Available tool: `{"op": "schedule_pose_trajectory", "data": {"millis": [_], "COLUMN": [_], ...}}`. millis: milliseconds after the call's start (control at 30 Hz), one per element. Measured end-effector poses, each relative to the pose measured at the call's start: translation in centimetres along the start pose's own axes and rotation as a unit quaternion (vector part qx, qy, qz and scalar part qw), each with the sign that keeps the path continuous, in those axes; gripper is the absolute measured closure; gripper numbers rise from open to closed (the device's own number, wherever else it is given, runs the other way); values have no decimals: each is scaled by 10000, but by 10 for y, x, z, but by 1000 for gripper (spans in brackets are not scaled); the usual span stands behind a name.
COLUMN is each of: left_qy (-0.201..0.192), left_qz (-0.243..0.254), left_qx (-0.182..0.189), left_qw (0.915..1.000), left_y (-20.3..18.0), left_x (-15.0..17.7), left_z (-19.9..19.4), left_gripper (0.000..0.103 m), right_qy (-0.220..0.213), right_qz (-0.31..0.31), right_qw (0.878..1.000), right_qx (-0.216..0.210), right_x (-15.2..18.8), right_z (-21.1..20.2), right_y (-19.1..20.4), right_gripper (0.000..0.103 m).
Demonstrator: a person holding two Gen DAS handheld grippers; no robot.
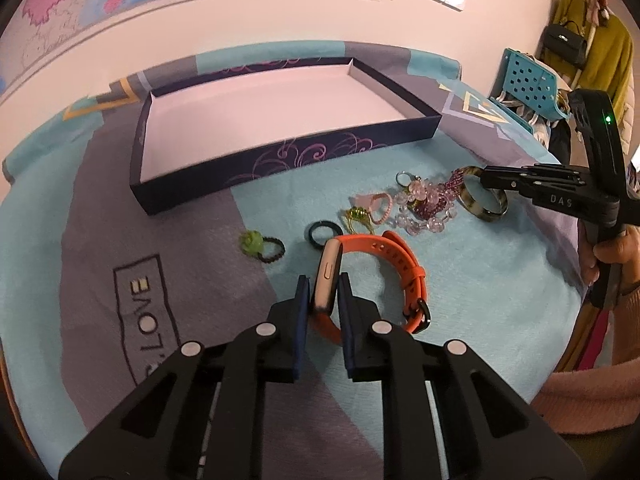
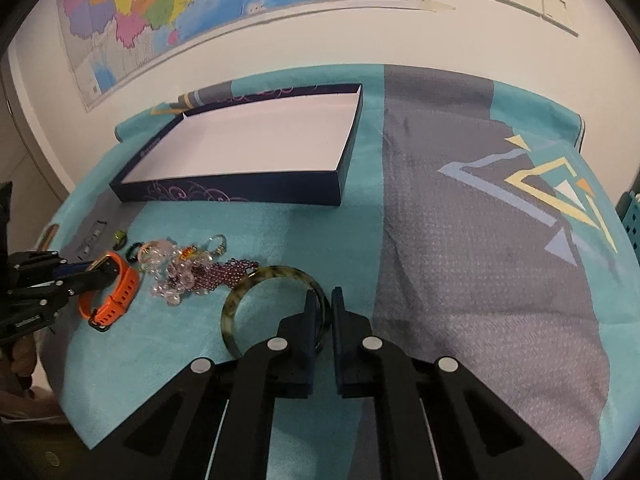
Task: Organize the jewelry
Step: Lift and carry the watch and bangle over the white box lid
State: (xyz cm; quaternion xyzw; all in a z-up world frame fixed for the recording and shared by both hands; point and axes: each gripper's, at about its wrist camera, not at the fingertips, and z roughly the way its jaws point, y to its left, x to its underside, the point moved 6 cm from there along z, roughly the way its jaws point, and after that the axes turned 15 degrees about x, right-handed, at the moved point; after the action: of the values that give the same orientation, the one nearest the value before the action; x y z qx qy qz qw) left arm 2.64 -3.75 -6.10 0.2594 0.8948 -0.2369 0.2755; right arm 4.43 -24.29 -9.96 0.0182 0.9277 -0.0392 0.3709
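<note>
My left gripper (image 1: 325, 285) is shut on the face of an orange-strapped watch (image 1: 394, 264) that rests on the cloth; the watch also shows in the right wrist view (image 2: 120, 288). My right gripper (image 2: 323, 304) is shut on the rim of a mottled green bangle (image 2: 256, 280), which also shows in the left wrist view (image 1: 486, 200). An empty dark blue box (image 1: 280, 160) with a white floor lies behind the jewelry; its wall also shows in the right wrist view (image 2: 240, 190). Pink and purple bead bracelets (image 1: 428, 204) lie between the two grippers.
A dark ring (image 1: 320, 232), a green-stone ring (image 1: 252, 242) on a black band, a pink bead ring (image 1: 380, 206) and a yellow-green piece (image 1: 356, 216) lie on the teal and grey cloth (image 2: 480, 280). A wall with a map (image 2: 160, 0) stands behind.
</note>
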Motion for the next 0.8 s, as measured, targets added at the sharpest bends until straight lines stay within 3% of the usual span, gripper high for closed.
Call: {"op": "schedule_pose_trajectory", "data": {"millis": [200,333,533,600,800], "left_qy": [-164,-383,-584,-561,-230], "left_qz": [263,470,608,552,338], "left_qx": [39,-24,-166,-76,260], "left_qw": [9995,9982,9963,9969,9988], "left_y": [1,5,21,24,24], "left_x": [-21,-48,-91,-89,-46], "left_z": [-17,-30,-34,-35,-30], "left_gripper": [88,97,97,97,78], "right_qy": [-219,-446,-607,-614,-489], "right_qz": [253,225,96,15,69], "right_qw": [9992,9982,9973,9971,9971], "right_qx": [-236,-323,-411,-458,-572], "right_x": [-17,-43,-84,-88,-88], "right_z": [-16,-21,-9,-6,6], "right_y": [-6,-3,14,21,26], "right_gripper": [97,97,97,97,97]}}
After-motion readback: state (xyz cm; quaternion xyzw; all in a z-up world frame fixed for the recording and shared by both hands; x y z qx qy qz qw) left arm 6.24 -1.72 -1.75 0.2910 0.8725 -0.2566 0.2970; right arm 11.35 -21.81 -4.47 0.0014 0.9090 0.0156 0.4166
